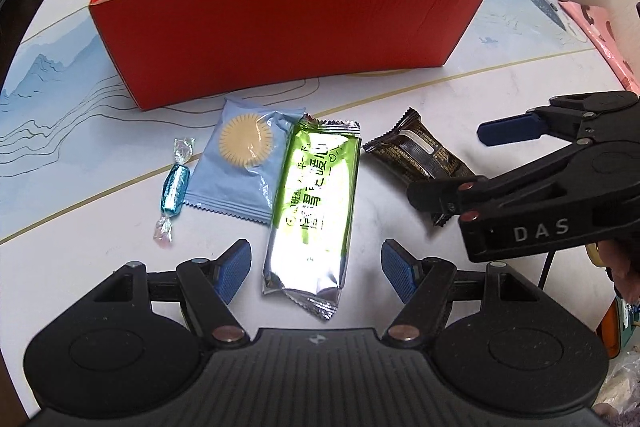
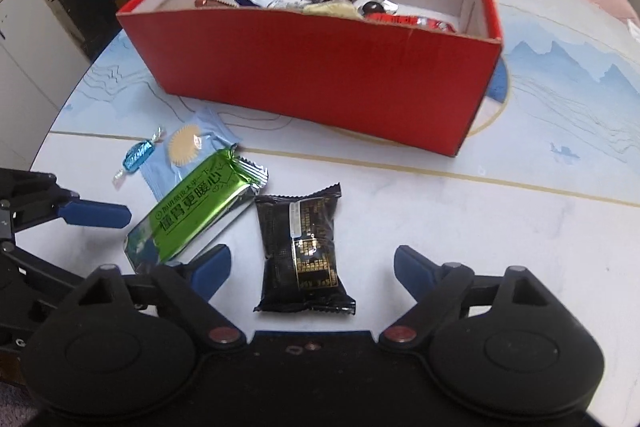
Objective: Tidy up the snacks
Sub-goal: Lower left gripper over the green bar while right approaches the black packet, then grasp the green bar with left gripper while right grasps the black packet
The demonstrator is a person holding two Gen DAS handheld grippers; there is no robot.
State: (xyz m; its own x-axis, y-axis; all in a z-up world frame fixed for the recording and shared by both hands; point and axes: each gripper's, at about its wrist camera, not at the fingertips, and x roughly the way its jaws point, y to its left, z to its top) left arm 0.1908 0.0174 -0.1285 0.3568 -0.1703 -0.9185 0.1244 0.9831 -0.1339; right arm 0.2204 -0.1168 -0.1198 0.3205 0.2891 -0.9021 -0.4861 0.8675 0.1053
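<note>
Across the upper half of both wrist views stands a red cardboard box [image 1: 280, 27], white inside and open-topped, already holding several wrapped snacks [image 2: 340, 3]. Below it on the pale tabletop [image 1: 460, 99], printed with blue mountains, four snacks lie in a row: a blue twist-wrapped candy [image 1: 173, 183] at centre left, a light blue biscuit packet [image 1: 240, 155] just beside it, a green foil bar [image 1: 312, 203] overlapping that packet's right edge, and a black packet [image 2: 306, 251] to the right. At the bottom of the left wrist view the left gripper [image 1: 316, 267] has its blue pads spread wide on either side of the green bar's near end, not touching it and holding nothing. At the bottom of the right wrist view the right gripper [image 2: 312, 267] is likewise spread apart, with the black packet between its fingers and clear gaps on both sides. Each gripper shows at the side edge of the other's view.
</note>
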